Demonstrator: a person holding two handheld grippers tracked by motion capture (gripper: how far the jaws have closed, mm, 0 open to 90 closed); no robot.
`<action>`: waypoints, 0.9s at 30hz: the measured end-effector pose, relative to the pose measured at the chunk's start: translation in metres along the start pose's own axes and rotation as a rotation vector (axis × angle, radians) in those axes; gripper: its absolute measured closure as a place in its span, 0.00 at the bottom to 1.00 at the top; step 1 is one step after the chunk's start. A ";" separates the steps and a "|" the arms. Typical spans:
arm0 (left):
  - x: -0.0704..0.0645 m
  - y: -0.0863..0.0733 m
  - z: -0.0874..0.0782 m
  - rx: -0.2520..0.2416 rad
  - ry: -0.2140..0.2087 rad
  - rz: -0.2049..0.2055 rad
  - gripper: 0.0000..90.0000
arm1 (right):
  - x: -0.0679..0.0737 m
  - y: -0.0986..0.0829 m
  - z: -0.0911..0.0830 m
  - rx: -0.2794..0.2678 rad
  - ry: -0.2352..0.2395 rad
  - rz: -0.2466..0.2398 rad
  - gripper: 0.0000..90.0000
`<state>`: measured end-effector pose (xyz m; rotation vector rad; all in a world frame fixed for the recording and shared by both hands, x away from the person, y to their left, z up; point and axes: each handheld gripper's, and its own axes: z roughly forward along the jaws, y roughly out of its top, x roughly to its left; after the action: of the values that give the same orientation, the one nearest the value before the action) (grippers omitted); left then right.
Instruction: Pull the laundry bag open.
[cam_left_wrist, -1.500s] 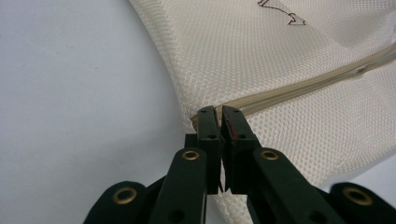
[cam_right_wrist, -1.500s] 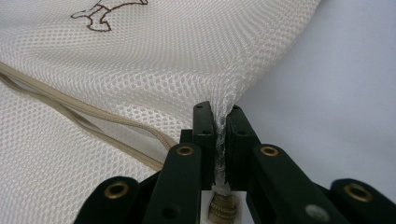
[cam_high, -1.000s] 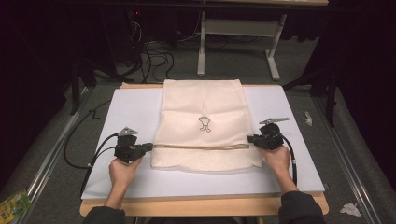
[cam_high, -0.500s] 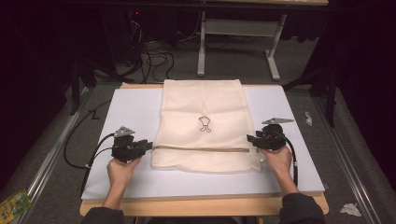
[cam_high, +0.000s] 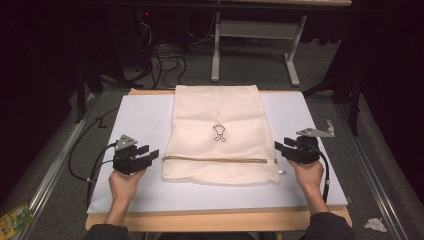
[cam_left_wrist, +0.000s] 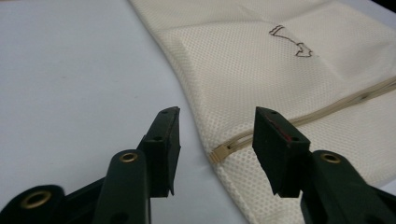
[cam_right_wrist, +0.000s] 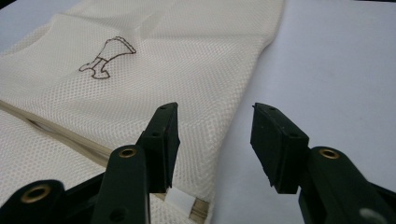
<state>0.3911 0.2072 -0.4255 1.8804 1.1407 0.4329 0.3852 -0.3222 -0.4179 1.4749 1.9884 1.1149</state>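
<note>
A cream mesh laundry bag (cam_high: 217, 135) lies flat on the white table mat (cam_high: 140, 120), with a small dark emblem (cam_high: 218, 132) at its middle and a tan zipper (cam_high: 220, 160) running across near its front end. My left gripper (cam_high: 150, 151) stands open just off the bag's left edge, level with the zipper's end (cam_left_wrist: 219, 151). My right gripper (cam_high: 281, 146) is open at the bag's right edge (cam_right_wrist: 224, 154), its jaws straddling that edge. The mesh bag (cam_left_wrist: 280, 70) and emblem (cam_right_wrist: 107, 58) lie ahead of both pairs of jaws. Nothing is held.
The mat rests on a wooden table whose front edge (cam_high: 215, 221) runs below my hands. Black cables (cam_high: 85, 160) trail off the left side. A grey table frame (cam_high: 255, 45) stands behind. Crumpled white scraps (cam_high: 372, 224) lie on the floor at right.
Both grippers have drawn a little outward from the bag's side edges, the left one moving left and the right one right. The bag has stayed flat in place.
</note>
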 end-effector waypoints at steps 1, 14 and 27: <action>0.001 -0.001 -0.001 -0.003 0.004 0.002 0.55 | -0.003 -0.001 -0.002 0.000 -0.003 0.006 0.58; 0.010 -0.011 -0.010 -0.062 0.044 -0.009 0.47 | -0.024 -0.023 -0.023 -0.079 -0.043 0.055 0.61; 0.023 -0.027 -0.011 -0.088 0.087 -0.055 0.45 | -0.037 -0.048 -0.030 -0.112 -0.086 0.102 0.62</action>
<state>0.3810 0.2373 -0.4450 1.7646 1.2083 0.5298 0.3477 -0.3722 -0.4428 1.5537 1.7809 1.1638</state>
